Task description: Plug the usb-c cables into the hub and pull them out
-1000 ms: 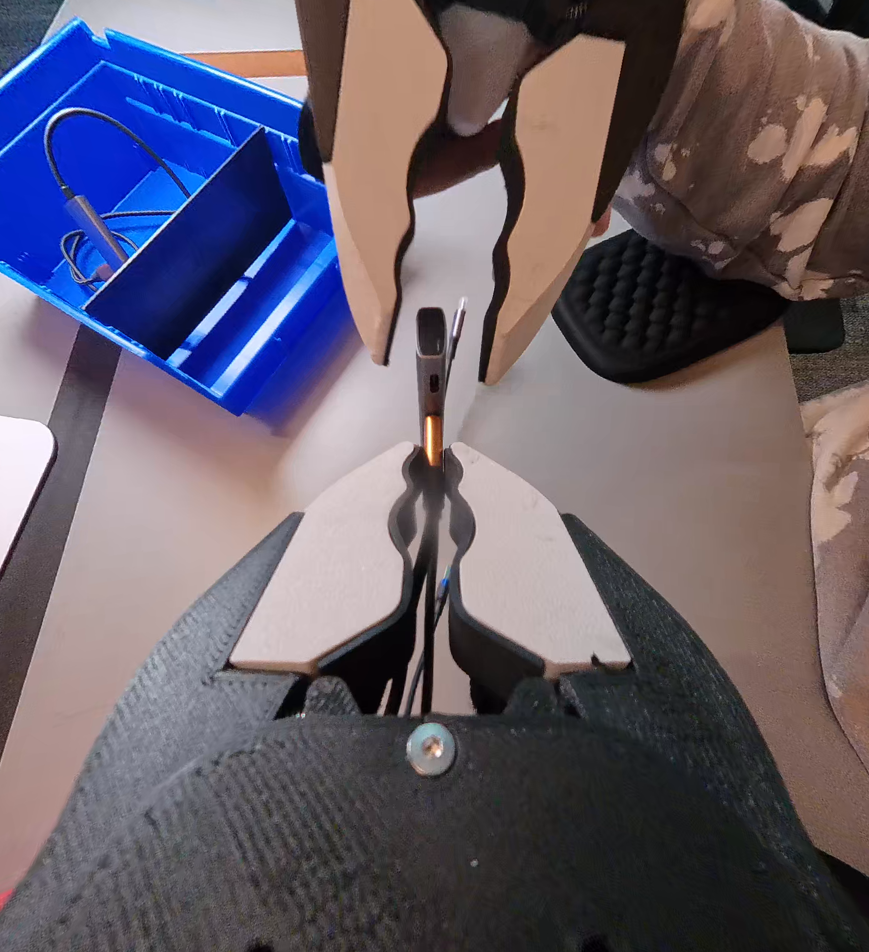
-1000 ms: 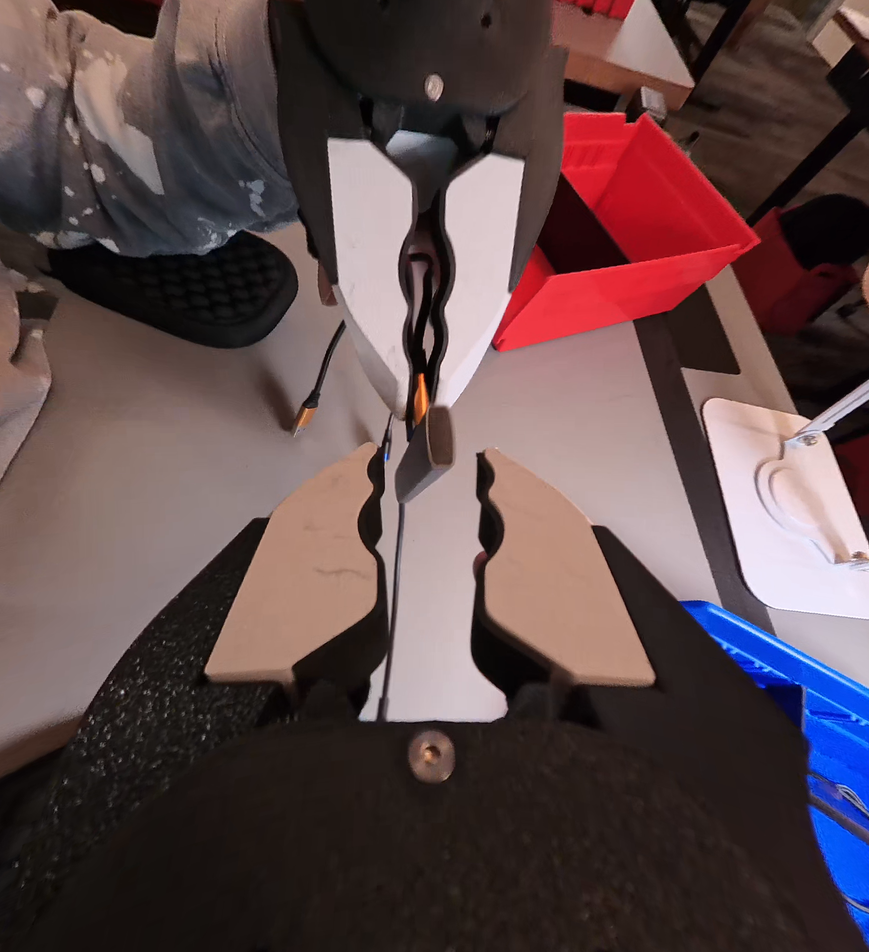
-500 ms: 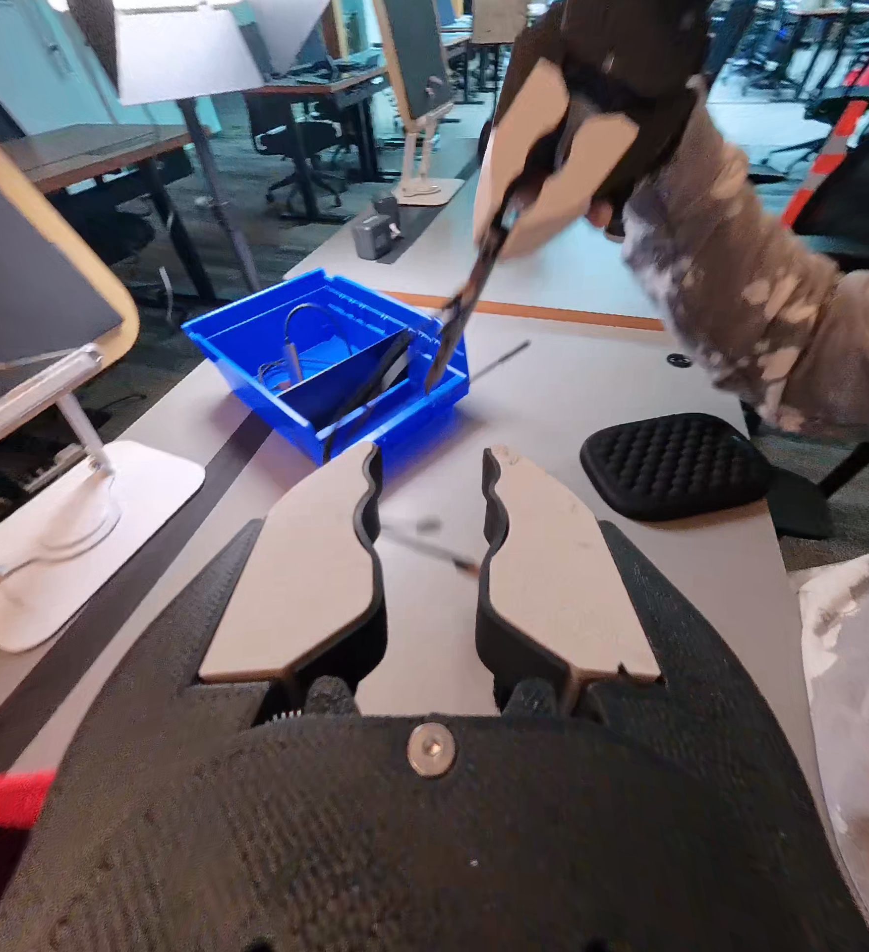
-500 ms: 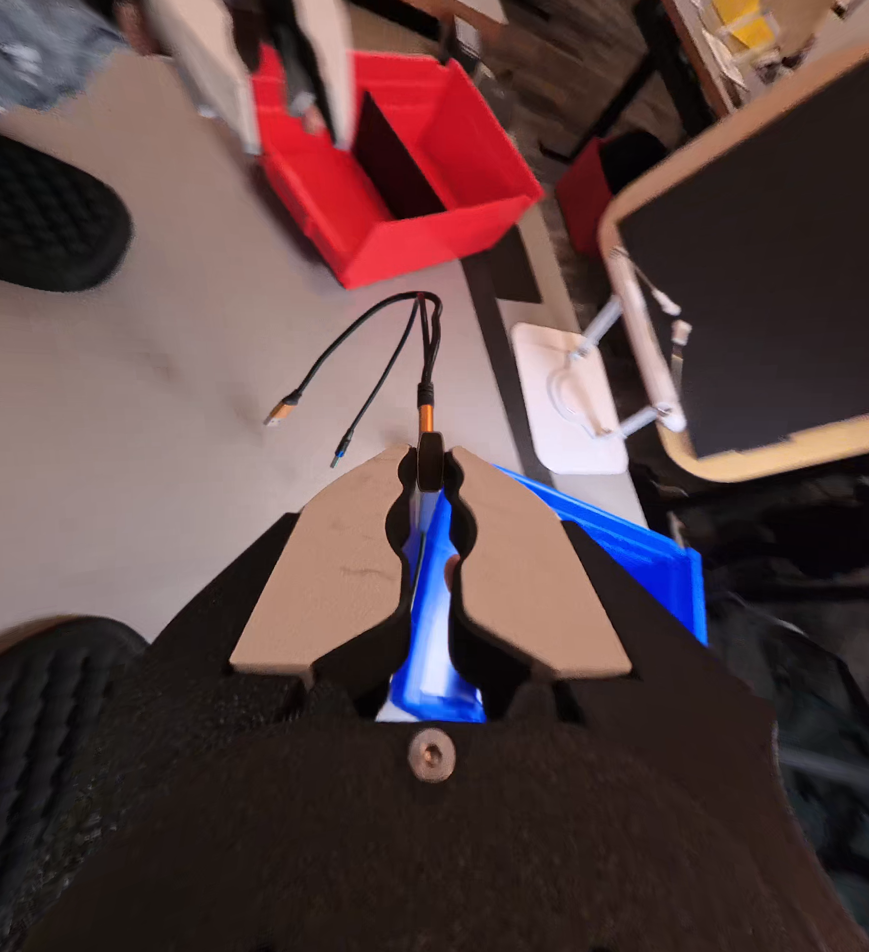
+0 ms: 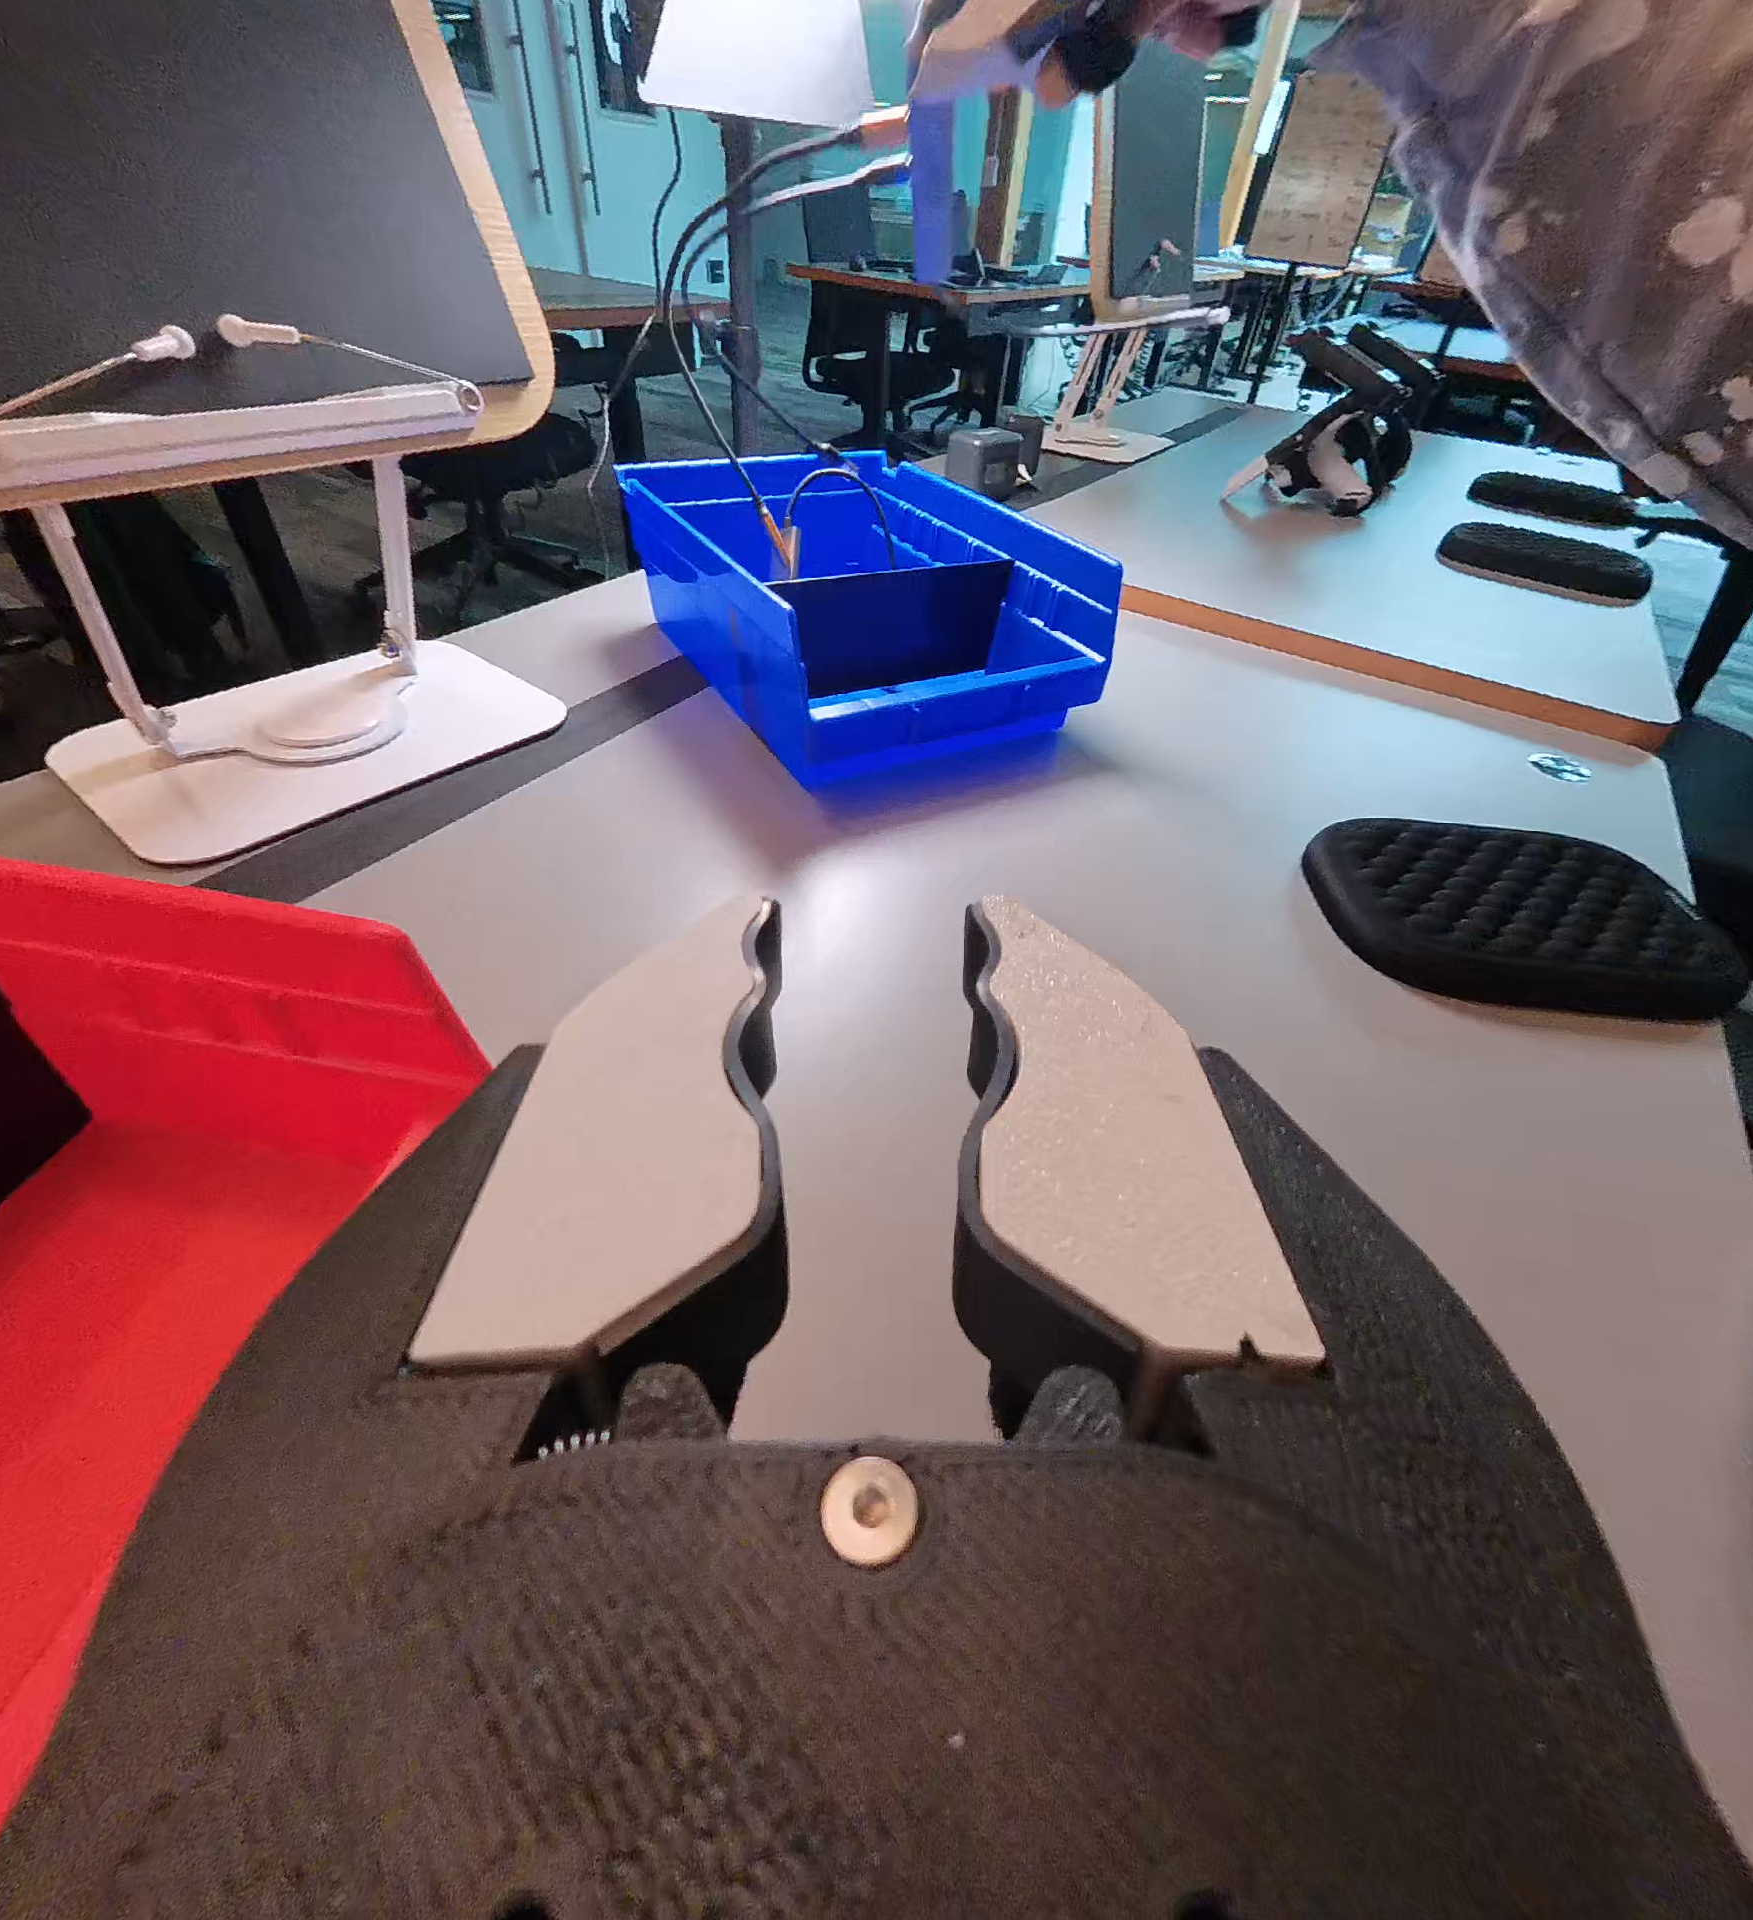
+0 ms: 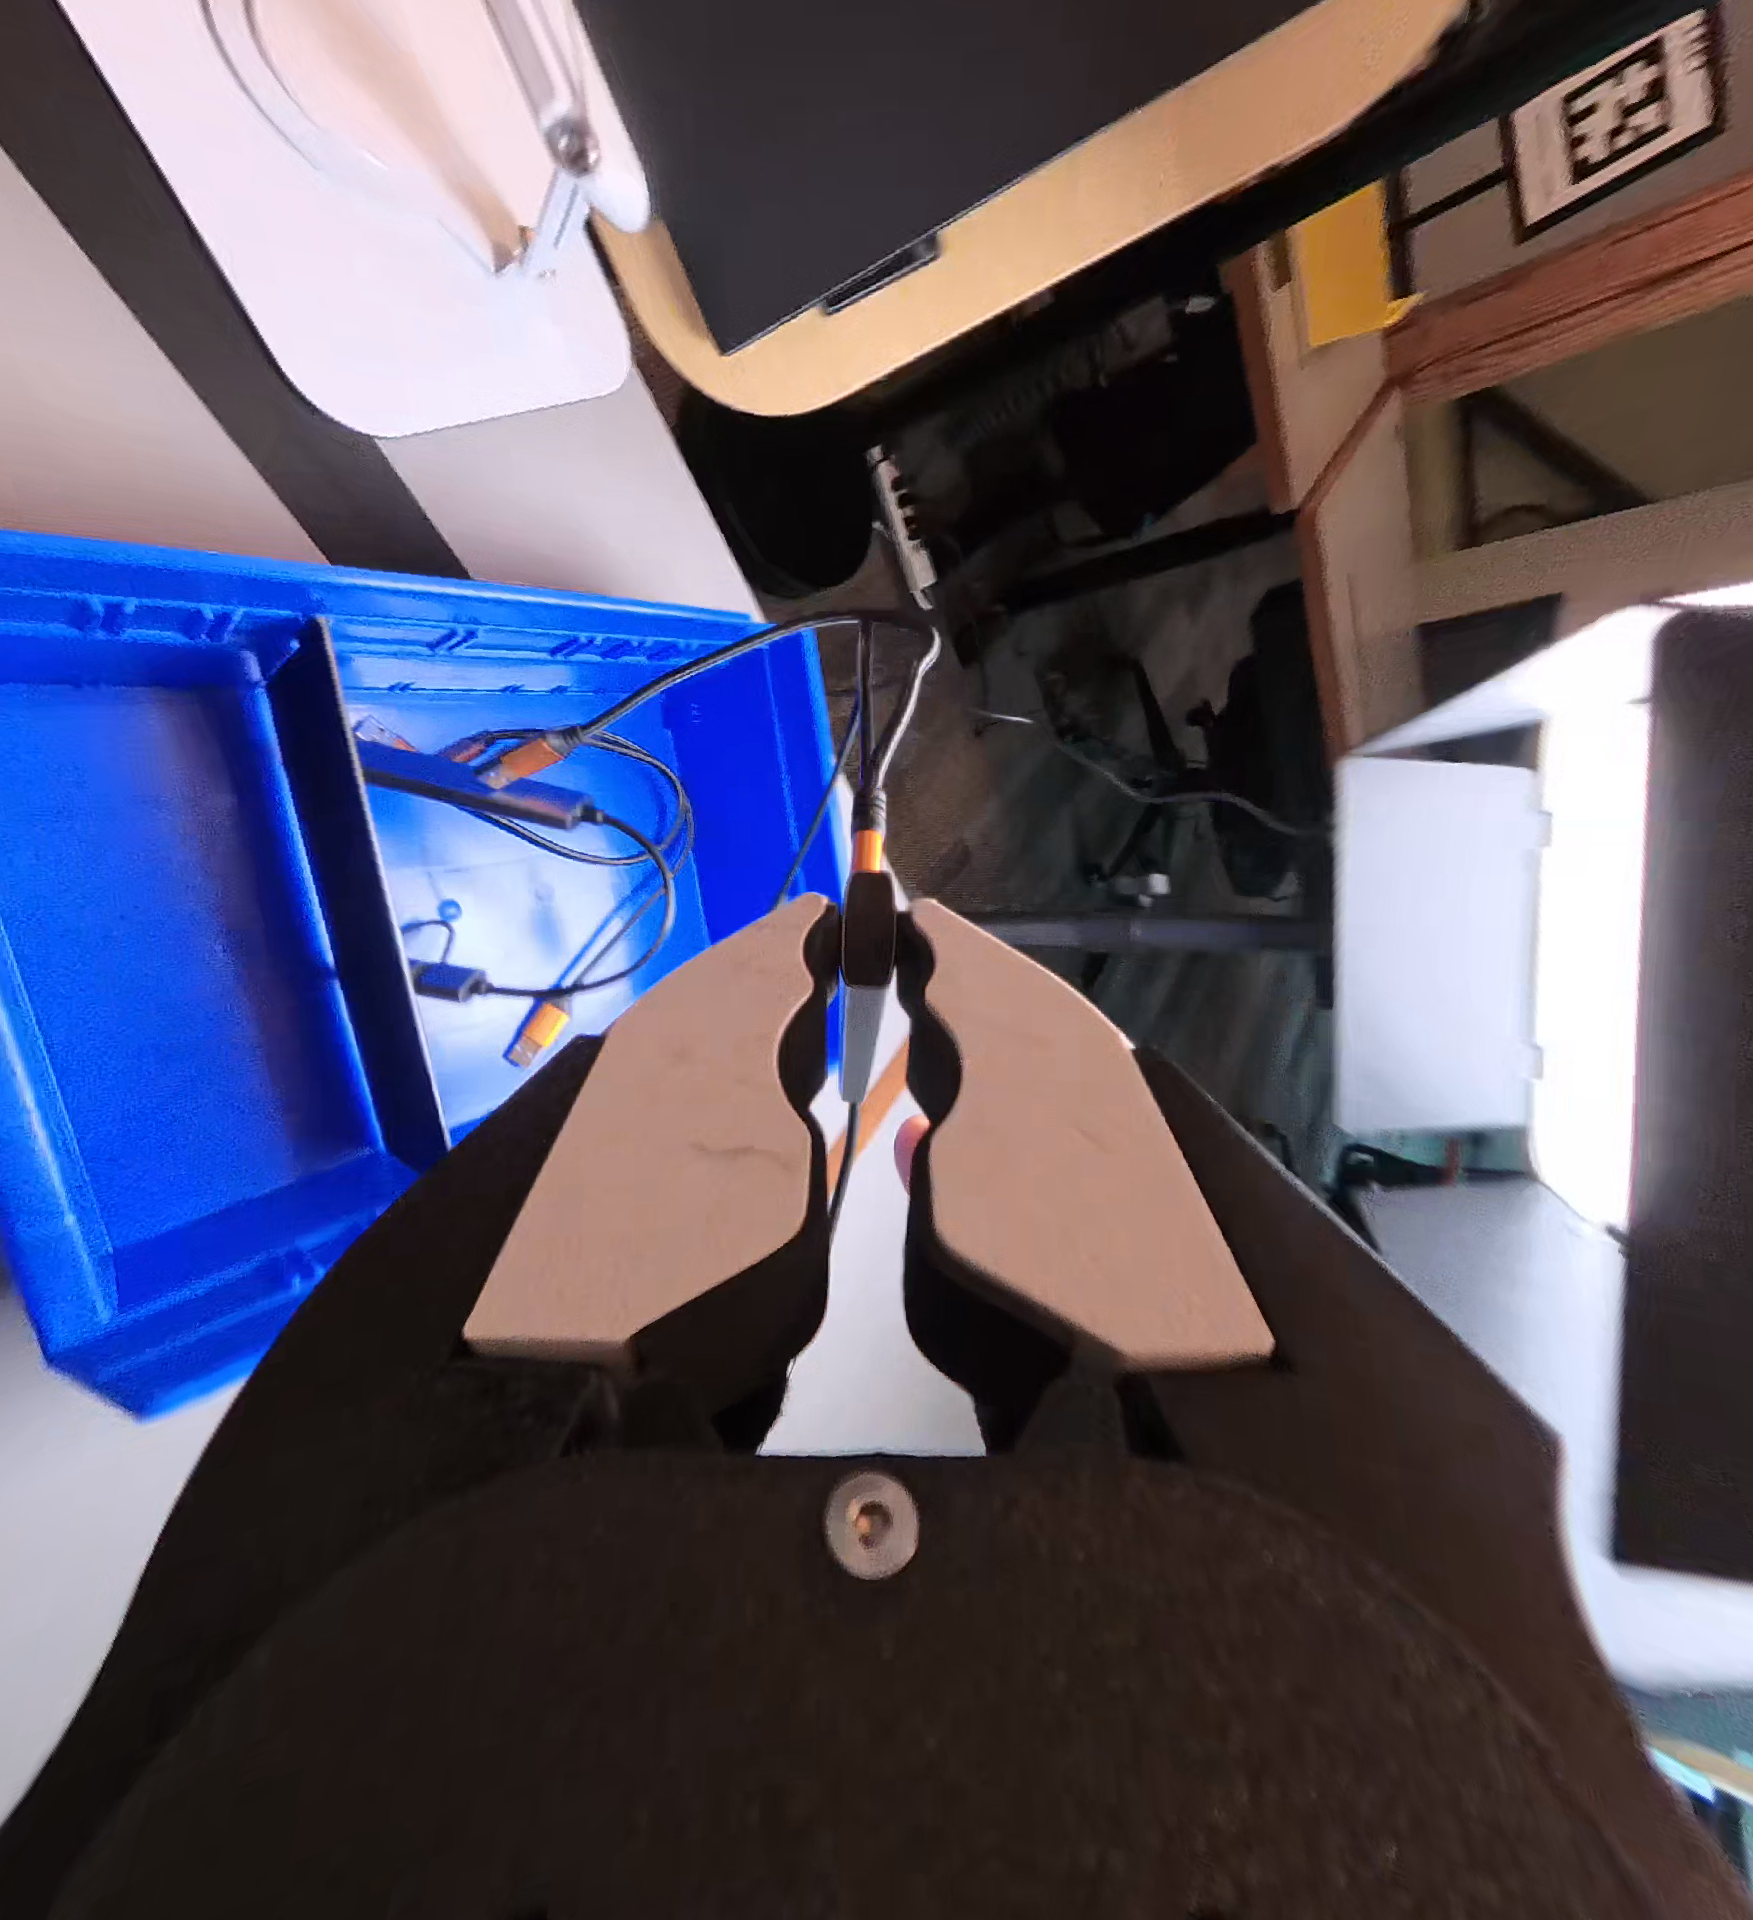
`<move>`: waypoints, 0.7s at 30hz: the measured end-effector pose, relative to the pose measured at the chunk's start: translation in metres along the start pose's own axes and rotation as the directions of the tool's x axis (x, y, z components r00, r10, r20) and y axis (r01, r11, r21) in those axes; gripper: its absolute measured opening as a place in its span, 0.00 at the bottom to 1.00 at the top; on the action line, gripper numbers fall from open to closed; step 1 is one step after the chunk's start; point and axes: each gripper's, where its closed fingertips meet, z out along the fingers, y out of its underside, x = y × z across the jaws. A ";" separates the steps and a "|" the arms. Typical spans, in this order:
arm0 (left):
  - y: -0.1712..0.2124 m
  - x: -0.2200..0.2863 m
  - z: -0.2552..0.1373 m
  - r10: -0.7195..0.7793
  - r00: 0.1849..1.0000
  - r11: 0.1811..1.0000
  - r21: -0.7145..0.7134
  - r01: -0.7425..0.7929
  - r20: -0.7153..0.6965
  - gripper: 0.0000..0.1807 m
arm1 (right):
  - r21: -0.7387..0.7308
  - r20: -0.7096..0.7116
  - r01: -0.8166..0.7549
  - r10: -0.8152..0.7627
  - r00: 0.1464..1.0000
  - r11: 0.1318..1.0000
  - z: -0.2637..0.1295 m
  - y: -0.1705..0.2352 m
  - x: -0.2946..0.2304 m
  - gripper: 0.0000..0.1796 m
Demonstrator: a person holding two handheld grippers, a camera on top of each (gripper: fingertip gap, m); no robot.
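My right gripper (image 6: pixel 870 916) is shut on the grey hub (image 6: pixel 864 1013) and holds it in the air over the blue bin (image 6: pixel 176 935). An orange-collared cable plug (image 6: pixel 867 847) sits in the hub's front end. Its black cable branches and hangs down into the bin, ending in orange plugs (image 6: pixel 529 758). In the left wrist view the same cable hangs into the blue bin (image 5: pixel 955 707), with an orange plug (image 5: pixel 776 537) at its end. My left gripper (image 5: pixel 867 914) is open and empty, low over the grey table (image 5: pixel 1215 831).
The blue bin holds another grey hub (image 6: pixel 498 800) and loose cables. A red bin (image 5: pixel 176 1039) is close at my left gripper's left. A white stand (image 5: pixel 311 738) holds a dark panel behind it. A black wrist pad (image 5: pixel 1516 925) lies to the right. About 45 cm separates my left fingertips from my right.
My left gripper let go of the orange plug, opened and drew back beside the red bin. My right gripper shut on the hub and carried it, cables trailing, up over the blue bin.
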 end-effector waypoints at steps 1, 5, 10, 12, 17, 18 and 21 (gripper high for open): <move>0.003 -0.001 0.000 0.005 1.000 1.000 -0.005 -0.005 0.006 0.18 | -0.002 0.030 -0.004 0.004 1.000 1.000 0.017 0.000 -0.007 0.06; 0.014 -0.003 0.004 -0.002 1.000 1.000 -0.031 0.002 0.004 0.18 | 0.038 0.121 -0.072 0.067 0.990 0.997 0.077 -0.005 -0.032 0.06; 0.022 -0.003 0.008 0.008 1.000 0.999 -0.051 -0.007 0.014 0.17 | 0.070 0.240 -0.242 0.219 0.946 0.968 0.124 0.002 -0.053 0.06; 0.021 -0.009 0.007 0.011 0.999 0.999 -0.046 -0.008 0.052 0.19 | 0.065 0.288 -0.295 0.265 0.920 0.953 0.134 0.008 -0.063 0.07; 0.022 -0.019 0.004 -0.012 0.995 0.999 -0.044 0.017 0.101 0.21 | -0.060 0.362 -0.134 0.147 0.921 0.989 0.145 0.042 -0.112 0.11; 0.022 -0.020 0.004 -0.015 0.994 0.999 -0.043 0.020 0.108 0.22 | -0.080 0.366 -0.106 0.128 0.922 0.991 0.144 0.046 -0.118 0.12; 0.023 -0.024 0.004 -0.030 0.992 0.998 -0.042 0.035 0.126 0.24 | -0.045 0.359 -0.140 0.147 0.922 0.989 0.131 0.039 -0.122 0.19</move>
